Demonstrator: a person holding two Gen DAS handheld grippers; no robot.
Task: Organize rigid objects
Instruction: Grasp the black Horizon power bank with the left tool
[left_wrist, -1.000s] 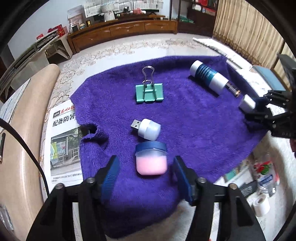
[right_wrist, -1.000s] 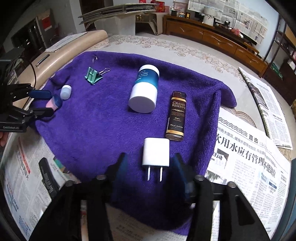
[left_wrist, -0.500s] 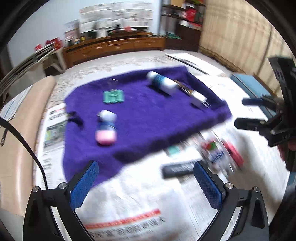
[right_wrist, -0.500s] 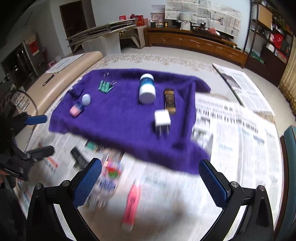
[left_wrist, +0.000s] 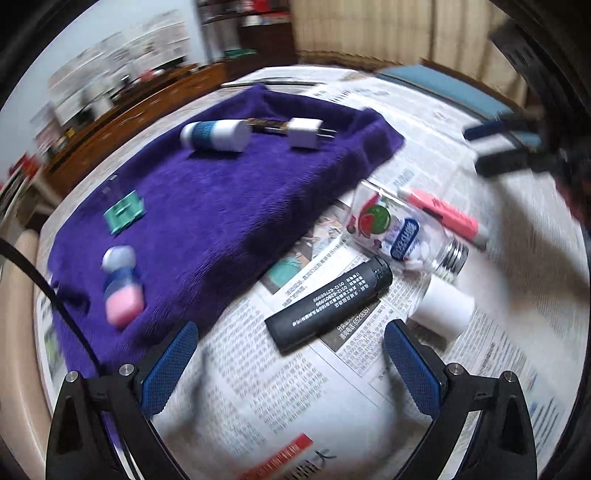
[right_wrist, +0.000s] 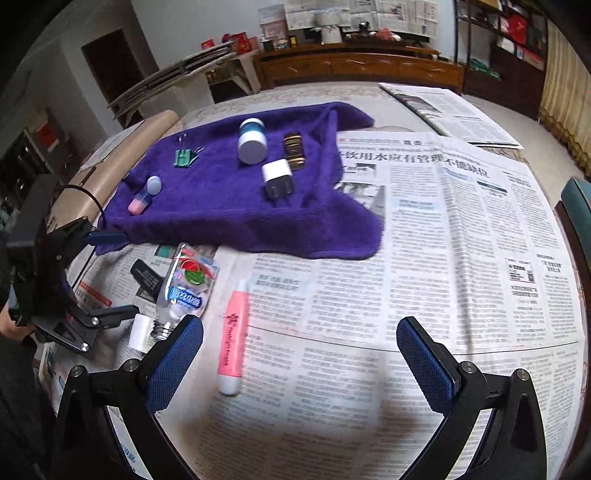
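1. Six items already sit on the purple towel (right_wrist: 236, 206) in the upper left of the right wrist view; four wait on the newspaper (right_wrist: 443, 236) below it: the black stick (left_wrist: 328, 304), the clear bottle (left_wrist: 402, 232), the white cap (left_wrist: 443, 312) and the pink highlighter (right_wrist: 232, 341).
2. I judge this the reach between placements.
3. My left gripper (left_wrist: 291, 365) is spread wide and empty, with the black stick lying just ahead of it, probably next, though blur limits certainty.
4. My right gripper (right_wrist: 299, 363) is equally wide and empty, the highlighter just inside its left finger.
5. Next: centre, lower, close.
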